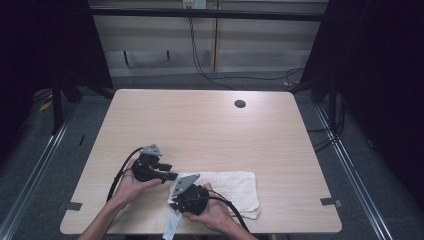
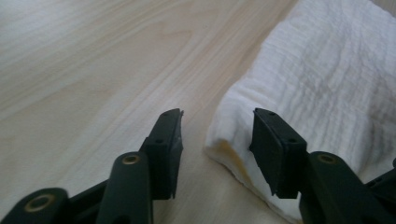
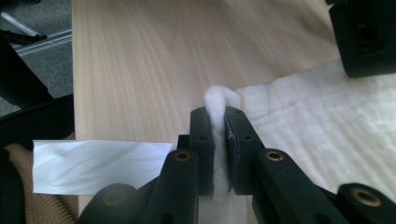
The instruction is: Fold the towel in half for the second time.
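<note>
From the high view I see a pale wooden bench (image 1: 210,130) with a white cloth (image 1: 235,187) lying folded in the lower middle of the frame, near the bench's front edge. My two hands come in from the bottom, each holding a black tool.

The right tool (image 1: 176,200) sits at the cloth's lower left corner. In the right gripper view its jaws are clamped on a pinched ridge of cloth (image 3: 218,105), which pokes up between them at the centre of the frame. A white strip of paper (image 3: 100,167) lies at lower left there.

The left tool (image 1: 170,172) is just left of the cloth's upper left corner, pointing toward it. In the left gripper view its jaws stand apart and press on nothing: one is over bare wood, the other over the cloth's edge (image 2: 224,140), low in the frame.

A small dark hole (image 1: 240,104) marks the bench's upper right.
</note>
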The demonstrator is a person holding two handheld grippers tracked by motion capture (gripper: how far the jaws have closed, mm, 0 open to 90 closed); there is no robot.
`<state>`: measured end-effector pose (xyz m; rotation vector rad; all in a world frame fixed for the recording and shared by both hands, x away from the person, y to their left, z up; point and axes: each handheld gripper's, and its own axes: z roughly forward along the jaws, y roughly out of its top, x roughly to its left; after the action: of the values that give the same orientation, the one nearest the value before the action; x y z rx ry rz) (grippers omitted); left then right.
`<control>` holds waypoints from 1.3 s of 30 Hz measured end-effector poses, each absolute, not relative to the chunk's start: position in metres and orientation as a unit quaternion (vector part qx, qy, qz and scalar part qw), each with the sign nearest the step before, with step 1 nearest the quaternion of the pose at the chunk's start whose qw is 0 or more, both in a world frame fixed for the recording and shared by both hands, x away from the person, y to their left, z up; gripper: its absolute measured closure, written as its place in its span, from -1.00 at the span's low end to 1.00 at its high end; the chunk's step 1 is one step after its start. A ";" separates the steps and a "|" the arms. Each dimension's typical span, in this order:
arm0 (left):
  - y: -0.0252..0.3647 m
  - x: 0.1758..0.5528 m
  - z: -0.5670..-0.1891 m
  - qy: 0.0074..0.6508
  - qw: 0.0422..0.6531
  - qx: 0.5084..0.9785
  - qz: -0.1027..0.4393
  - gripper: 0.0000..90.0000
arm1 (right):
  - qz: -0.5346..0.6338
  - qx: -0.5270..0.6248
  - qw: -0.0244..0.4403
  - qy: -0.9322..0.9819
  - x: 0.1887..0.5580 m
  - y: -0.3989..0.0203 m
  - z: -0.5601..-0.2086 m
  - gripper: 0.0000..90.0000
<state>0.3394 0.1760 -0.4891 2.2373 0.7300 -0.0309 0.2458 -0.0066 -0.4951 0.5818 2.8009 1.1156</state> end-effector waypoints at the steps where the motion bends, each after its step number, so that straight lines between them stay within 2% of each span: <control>1: 0.175 0.339 -0.490 0.286 0.378 0.881 -0.009 0.21 | 0.362 0.193 0.031 0.912 0.246 -0.006 -0.494 0.86; 9: 0.165 0.339 -0.495 0.272 0.371 0.888 -0.006 0.37 | 0.358 0.197 0.021 0.912 0.248 -0.008 -0.494 0.88; 12: 0.166 0.336 -0.496 0.260 0.370 0.892 -0.004 0.57 | 0.357 0.203 0.019 0.911 0.247 -0.008 -0.493 0.88; 14: 0.167 0.332 -0.496 0.255 0.371 0.893 -0.009 0.79 | 0.358 0.205 0.014 0.911 0.249 -0.009 -0.493 0.88; 16: 0.166 0.331 -0.495 0.251 0.367 0.896 -0.009 0.87 | 0.360 0.206 0.009 0.910 0.250 -0.010 -0.493 0.89; 23: 0.174 0.334 -0.493 0.276 0.405 0.871 -0.039 0.90 | 0.382 0.216 0.005 0.898 0.252 -0.016 -0.484 0.89; 39: 0.194 0.340 -0.472 0.298 0.438 0.847 -0.047 0.90 | 0.421 0.230 -0.010 0.877 0.252 -0.020 -0.467 0.89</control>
<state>0.3401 0.1938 -0.4723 2.1044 0.7414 -0.1171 0.2515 -0.0195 -0.4665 0.7277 2.7748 1.3301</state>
